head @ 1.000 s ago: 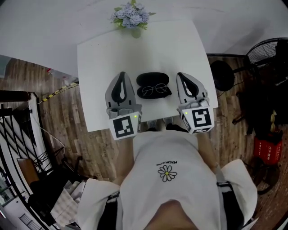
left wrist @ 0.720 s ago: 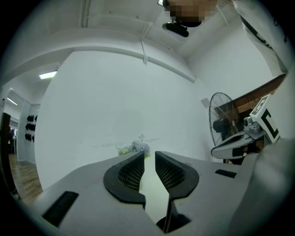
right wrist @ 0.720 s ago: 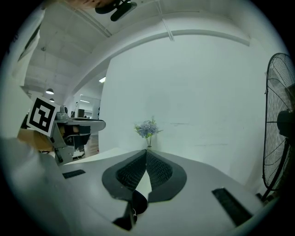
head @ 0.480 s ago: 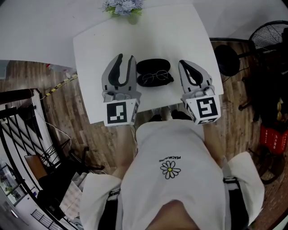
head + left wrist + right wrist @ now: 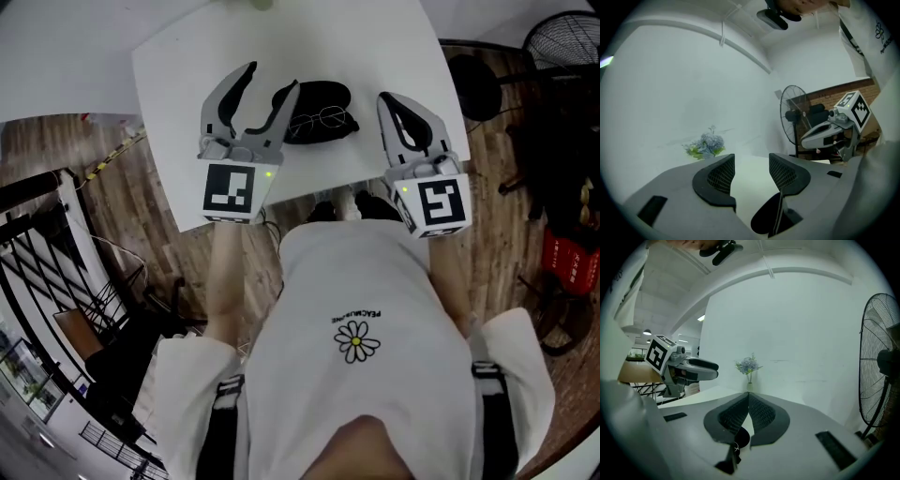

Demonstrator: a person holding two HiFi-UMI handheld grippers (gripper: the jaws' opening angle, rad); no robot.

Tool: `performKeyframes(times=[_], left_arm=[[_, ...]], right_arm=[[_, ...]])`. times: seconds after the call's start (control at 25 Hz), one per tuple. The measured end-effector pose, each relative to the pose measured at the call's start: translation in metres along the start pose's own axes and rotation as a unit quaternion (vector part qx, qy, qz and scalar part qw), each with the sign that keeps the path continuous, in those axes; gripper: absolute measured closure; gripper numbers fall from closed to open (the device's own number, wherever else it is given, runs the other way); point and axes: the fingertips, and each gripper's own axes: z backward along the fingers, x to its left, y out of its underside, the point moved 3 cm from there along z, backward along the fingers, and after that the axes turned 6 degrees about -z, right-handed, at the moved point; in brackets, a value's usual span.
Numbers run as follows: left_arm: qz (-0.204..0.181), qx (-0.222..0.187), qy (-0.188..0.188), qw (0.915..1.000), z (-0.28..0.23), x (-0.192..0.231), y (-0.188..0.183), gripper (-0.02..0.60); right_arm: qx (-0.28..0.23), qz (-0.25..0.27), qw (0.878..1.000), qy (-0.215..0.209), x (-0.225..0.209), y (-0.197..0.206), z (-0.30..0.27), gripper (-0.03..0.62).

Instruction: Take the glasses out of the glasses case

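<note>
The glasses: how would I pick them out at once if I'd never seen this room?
In the head view, find the white table at the top. Near its middle lies a black oval case, and the glasses rest at the side of it nearer the person. They are the only thin wire thing there, with two round lenses.

One white table (image 5: 178, 66), one black glasses case (image 5: 319, 92), one pair of glasses (image 5: 328, 115). Two grippers: left gripper (image 5: 272, 80), right gripper (image 5: 386, 98). One fan (image 5: 562, 37) at two o'clock. One bouquet (image 5: 748, 365).
</note>
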Motion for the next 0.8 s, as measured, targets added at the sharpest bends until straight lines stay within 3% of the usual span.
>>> performKeyframes(times=[0.2, 0.4, 0.6, 0.8], left_arm=[[0.008, 0.009, 0.088, 0.9960, -0.004, -0.023, 0.007, 0.359], [-0.028, 0.063, 0.156, 0.9854, -0.015, -0.044, 0.032, 0.359], [-0.086, 0.136, 0.204, 0.9655, -0.022, -0.063, 0.073, 0.359], [-0.125, 0.183, 0.252, 0.9420, -0.029, -0.076, 0.109, 0.360]], right_arm=[[0.006, 0.003, 1.000, -0.002, 0.002, 0.001, 0.004, 0.585], [0.017, 0.004, 1.000, -0.006, 0.005, 0.007, 0.006, 0.585], [0.024, 0.009, 1.000, -0.010, 0.009, 0.013, 0.006, 0.585], [0.017, 0.014, 1.000, -0.020, 0.013, 0.014, 0.003, 0.585]])
